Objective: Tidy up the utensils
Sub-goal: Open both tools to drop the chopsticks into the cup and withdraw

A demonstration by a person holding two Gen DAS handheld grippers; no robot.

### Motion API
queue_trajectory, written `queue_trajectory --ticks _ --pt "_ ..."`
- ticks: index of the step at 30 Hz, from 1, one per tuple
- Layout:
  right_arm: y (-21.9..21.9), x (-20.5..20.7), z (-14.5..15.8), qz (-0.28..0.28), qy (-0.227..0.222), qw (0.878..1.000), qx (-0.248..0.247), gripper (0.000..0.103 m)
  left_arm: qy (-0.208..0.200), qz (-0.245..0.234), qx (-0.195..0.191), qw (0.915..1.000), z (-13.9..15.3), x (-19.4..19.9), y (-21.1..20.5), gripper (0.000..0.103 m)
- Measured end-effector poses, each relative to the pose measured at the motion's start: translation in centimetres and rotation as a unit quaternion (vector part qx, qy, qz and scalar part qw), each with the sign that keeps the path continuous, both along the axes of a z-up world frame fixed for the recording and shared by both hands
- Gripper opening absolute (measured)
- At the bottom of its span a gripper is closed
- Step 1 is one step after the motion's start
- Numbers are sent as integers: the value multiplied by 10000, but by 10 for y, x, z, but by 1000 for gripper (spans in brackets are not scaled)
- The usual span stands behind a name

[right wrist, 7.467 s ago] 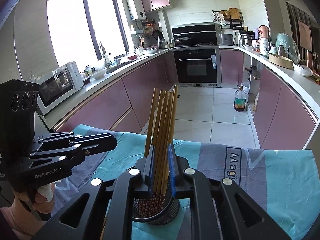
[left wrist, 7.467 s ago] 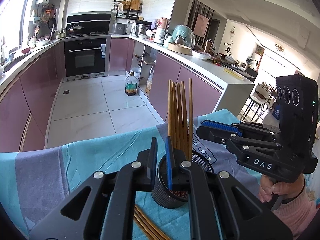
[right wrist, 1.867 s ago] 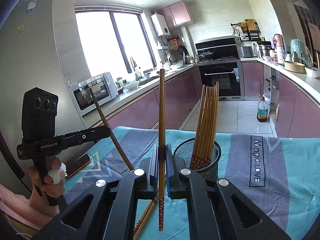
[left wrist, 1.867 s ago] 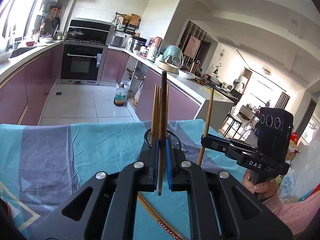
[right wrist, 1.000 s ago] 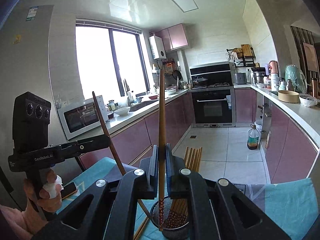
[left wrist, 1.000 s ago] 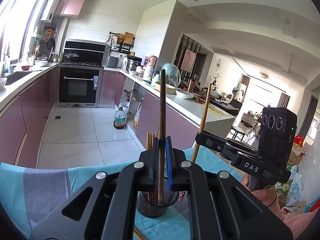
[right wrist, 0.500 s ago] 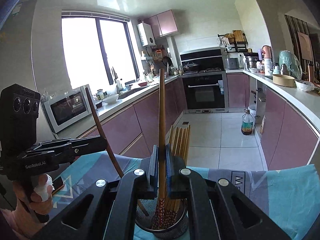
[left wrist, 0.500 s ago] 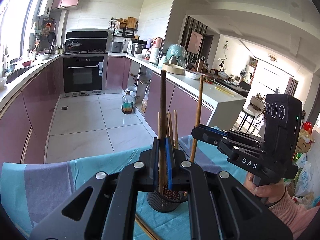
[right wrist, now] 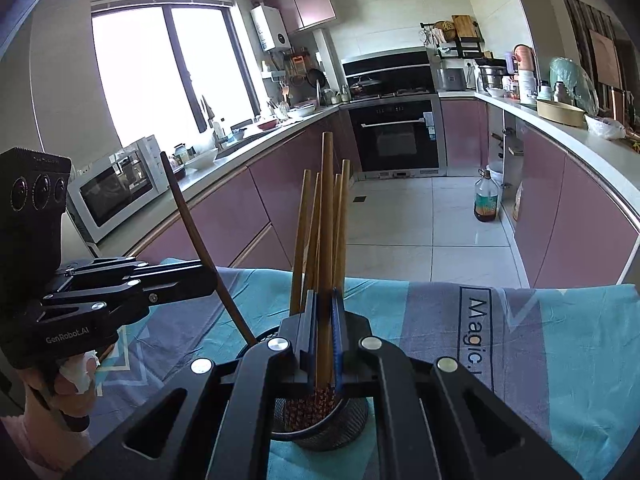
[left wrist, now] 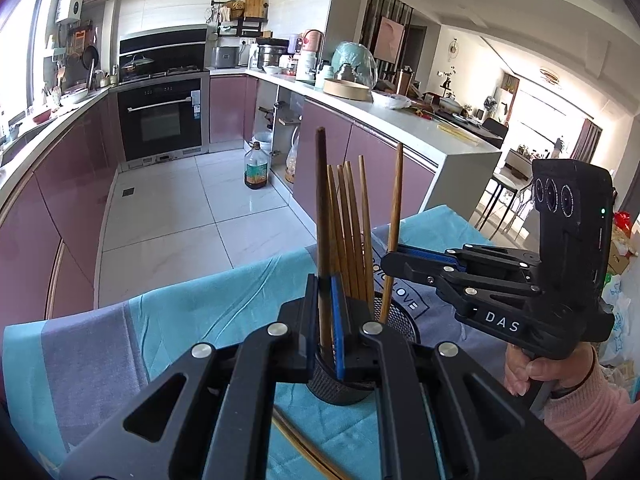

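Observation:
A black mesh cup (left wrist: 396, 322) stands on the blue and grey cloth and holds several wooden chopsticks (left wrist: 352, 232). My left gripper (left wrist: 325, 320) is shut on one chopstick (left wrist: 322, 216), upright, with its lower end inside the cup. My right gripper (right wrist: 323, 340) is shut on another chopstick (right wrist: 327, 216), also upright with its patterned end down in the cup (right wrist: 340, 424). In the left wrist view the right gripper (left wrist: 390, 258) holds its chopstick (left wrist: 394, 216) over the cup's far rim. In the right wrist view the left gripper (right wrist: 210, 276) holds its chopstick (right wrist: 196, 236) tilted.
More chopsticks (left wrist: 304, 444) lie on the cloth (left wrist: 168, 320) below my left gripper. The table edge lies just beyond the cup, with tiled floor (left wrist: 176, 216) and purple cabinets behind. An oil bottle (left wrist: 256, 172) stands on the floor.
Both grippers have come down over the cup, and the two held chopsticks have sunk deeper into it. The camera views have tilted down toward the cloth.

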State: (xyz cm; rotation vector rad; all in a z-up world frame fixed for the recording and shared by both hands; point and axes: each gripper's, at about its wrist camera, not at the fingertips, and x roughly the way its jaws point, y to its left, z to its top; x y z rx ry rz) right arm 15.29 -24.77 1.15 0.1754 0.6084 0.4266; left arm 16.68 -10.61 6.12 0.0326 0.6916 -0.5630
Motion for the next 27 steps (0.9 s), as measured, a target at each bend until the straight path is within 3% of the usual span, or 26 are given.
queue_trajectory --ticks 11,14,21,24,27 --pt "-4 3 0 -64 71 10000 18 9 157 110 -48 9998 -17 16 4 8" --pt "-7 -1 2 -69 24 10000 60 15 112 216 -116 9996 -18 15 10 8" --pt "-8 -21 10 2 -220 9997 68 19 -175 506 -269 9982 -16 -5 35 25" --pt "-4 -38 16 147 -388 9991 39 30 -292 610 -276 9973 -16 -17 45 30" --pt "3 -54 17 332 -478 9983 -54 31 -359 787 -231 9960 -22 -30 57 32"
